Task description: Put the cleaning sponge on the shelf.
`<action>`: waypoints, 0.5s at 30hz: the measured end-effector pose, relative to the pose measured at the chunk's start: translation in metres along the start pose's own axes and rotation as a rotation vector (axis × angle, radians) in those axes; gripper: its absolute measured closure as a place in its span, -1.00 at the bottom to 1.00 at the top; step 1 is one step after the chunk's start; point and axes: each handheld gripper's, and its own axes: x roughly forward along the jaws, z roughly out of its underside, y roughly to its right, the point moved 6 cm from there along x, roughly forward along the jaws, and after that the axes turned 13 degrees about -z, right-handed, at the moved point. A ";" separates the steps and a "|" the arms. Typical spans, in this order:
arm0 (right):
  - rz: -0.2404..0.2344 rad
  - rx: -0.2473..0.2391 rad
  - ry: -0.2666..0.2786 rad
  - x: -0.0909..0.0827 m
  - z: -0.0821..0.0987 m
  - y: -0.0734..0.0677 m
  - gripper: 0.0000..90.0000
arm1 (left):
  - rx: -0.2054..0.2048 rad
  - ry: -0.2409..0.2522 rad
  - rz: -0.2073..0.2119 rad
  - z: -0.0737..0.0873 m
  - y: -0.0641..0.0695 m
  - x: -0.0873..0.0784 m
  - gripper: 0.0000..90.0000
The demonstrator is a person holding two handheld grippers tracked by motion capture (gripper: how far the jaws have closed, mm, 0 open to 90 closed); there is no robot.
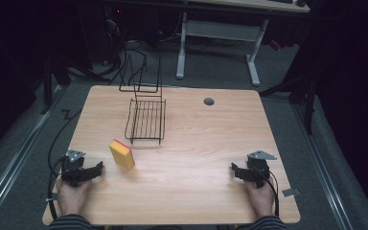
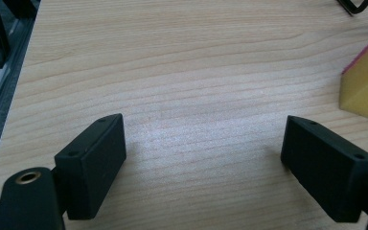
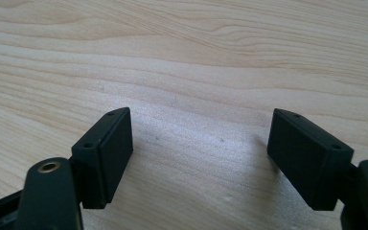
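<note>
One sponge [image 1: 122, 154]; one wire rack [image 1: 146, 120]; two grippers, left [image 1: 97, 169] and right [image 1: 234, 169], jaws apart, empty.

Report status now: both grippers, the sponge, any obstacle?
Left gripper open, right gripper open, both empty. Sponge on table, untouched. Wire rack behind it; path clear.

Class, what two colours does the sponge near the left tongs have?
The block-shaped sponge is yellow with a pink-red top layer, clearest in the high view.

Sponge [image 1: 122, 154] on table [image 1: 196, 143], just before rack [image 1: 146, 120], right of left tongs [image 1: 98, 168].
</note>
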 end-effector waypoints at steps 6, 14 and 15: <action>0.000 0.000 0.000 0.000 0.000 0.000 -0.46 | -0.006 0.000 -0.008 0.000 0.001 0.000 -0.65; 0.001 0.000 0.000 0.000 0.000 0.000 -0.47 | -0.006 -0.001 -0.008 -0.001 0.001 0.001 -0.66; 0.001 0.000 0.000 0.000 0.000 0.000 -0.47 | -0.006 -0.001 -0.008 -0.001 0.001 0.001 -0.66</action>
